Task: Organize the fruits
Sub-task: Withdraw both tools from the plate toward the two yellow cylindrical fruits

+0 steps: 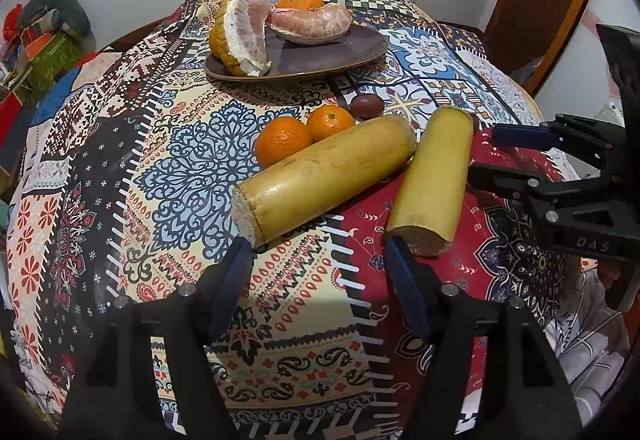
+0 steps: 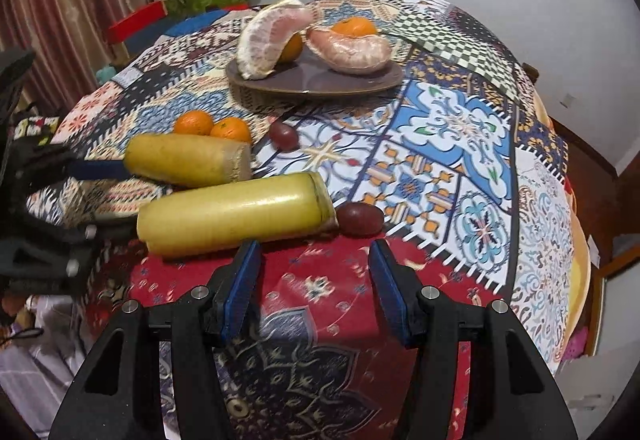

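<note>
Hovering tilted down, both tongs point(image 1: 318, 240) point(image 2: 314, 252) gape over sugarcane pieces point(image 1: 324, 175)

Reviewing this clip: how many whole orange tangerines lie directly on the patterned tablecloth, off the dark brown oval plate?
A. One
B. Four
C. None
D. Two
D: two whole orange tangerines sit side by side on the patterned tablecloth beside the yellow cut cane pieces, while a third tangerine lies on the dark brown oval plate behind the peeled pomelo segments.
</note>
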`<state>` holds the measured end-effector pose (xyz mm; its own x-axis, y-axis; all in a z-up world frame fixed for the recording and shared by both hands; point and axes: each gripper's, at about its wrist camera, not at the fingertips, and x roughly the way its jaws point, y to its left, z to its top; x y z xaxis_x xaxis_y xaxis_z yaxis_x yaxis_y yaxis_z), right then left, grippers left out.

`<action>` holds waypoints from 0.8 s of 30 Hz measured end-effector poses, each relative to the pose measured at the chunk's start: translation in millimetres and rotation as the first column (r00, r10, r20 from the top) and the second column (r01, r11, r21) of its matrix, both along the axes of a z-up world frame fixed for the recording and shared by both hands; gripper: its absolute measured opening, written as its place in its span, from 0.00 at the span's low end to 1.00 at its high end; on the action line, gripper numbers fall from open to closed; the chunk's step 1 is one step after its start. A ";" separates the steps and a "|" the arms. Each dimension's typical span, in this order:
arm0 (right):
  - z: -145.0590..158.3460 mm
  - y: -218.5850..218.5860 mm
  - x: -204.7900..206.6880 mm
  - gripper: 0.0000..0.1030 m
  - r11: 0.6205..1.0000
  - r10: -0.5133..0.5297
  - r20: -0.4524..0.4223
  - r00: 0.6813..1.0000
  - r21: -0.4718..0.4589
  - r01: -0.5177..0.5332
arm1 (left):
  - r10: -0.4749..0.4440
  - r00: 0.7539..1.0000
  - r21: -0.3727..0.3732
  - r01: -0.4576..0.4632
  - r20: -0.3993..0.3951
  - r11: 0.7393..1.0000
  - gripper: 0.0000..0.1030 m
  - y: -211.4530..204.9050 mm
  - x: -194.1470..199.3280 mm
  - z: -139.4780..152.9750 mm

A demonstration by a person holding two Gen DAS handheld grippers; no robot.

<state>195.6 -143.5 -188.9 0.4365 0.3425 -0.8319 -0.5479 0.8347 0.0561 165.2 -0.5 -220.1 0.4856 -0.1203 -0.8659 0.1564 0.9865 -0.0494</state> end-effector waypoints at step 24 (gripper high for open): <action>7.9 -31.1 1.4 0.53 0.996 -0.083 -0.024 0.996 0.036 0.084 | -0.077 0.996 -0.056 0.079 0.039 0.995 0.71 8.9 38.3 4.7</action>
<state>197.0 -174.6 -181.0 0.4461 0.3361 -0.8294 -0.4743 0.8747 0.0994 203.5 8.5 -215.4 0.5041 -0.2086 -0.8381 0.2358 0.9668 -0.0987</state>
